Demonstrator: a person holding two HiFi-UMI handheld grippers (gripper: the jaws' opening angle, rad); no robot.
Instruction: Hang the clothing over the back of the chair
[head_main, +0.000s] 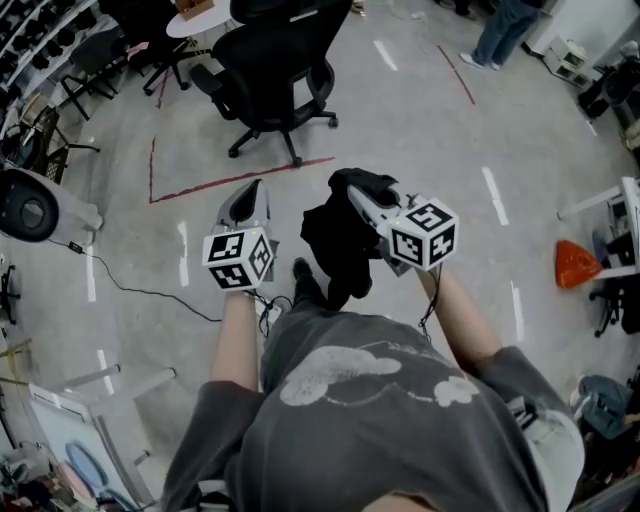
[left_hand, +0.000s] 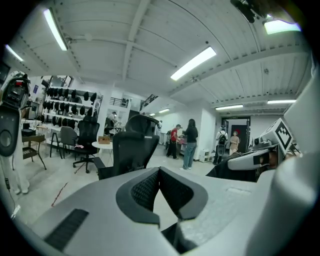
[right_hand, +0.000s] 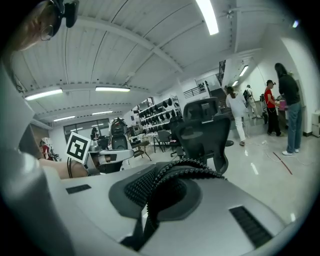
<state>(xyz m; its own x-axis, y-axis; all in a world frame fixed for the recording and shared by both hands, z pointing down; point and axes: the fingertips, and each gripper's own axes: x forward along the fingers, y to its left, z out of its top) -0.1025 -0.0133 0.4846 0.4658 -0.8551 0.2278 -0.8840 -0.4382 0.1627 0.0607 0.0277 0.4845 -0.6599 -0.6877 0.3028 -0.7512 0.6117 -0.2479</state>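
A black office chair (head_main: 270, 70) stands ahead on the grey floor, its back turned toward me; it also shows in the left gripper view (left_hand: 132, 150) and the right gripper view (right_hand: 205, 132). The black clothing (head_main: 340, 240) hangs in a bunch from my right gripper (head_main: 362, 195), well short of the chair. The right gripper (right_hand: 167, 175) is shut on a beaded edge of that clothing (right_hand: 175, 192). My left gripper (head_main: 250, 195) is beside it to the left, apart from the cloth. Its jaws (left_hand: 159, 170) are shut at the tips with nothing between them.
Red tape lines (head_main: 240, 178) mark the floor in front of the chair. A round white table (head_main: 195, 20) and more chairs stand behind it. A white machine (head_main: 30, 205) with a cable is at the left, an orange object (head_main: 578, 265) at the right. People (left_hand: 190, 142) stand far back.
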